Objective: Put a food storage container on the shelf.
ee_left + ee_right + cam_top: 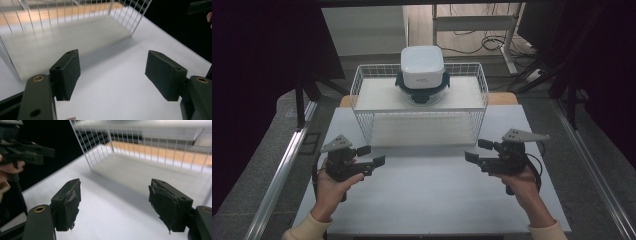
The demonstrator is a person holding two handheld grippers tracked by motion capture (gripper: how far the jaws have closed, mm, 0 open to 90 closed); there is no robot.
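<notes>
On the white table (432, 200), the wire rack (419, 107) stands between and beyond both open grippers.

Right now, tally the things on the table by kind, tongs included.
Wire baskets: 1
White lidded containers on top of the basket: 1
Handheld tongs, both open: 2, left tongs, right tongs
Total: 4

A white counter (432, 200) stands on grey floor (252, 165) (metal rails run along both sides); dark curtains (257, 55) hang left and right, cables (492, 42) lie far off.
</notes>
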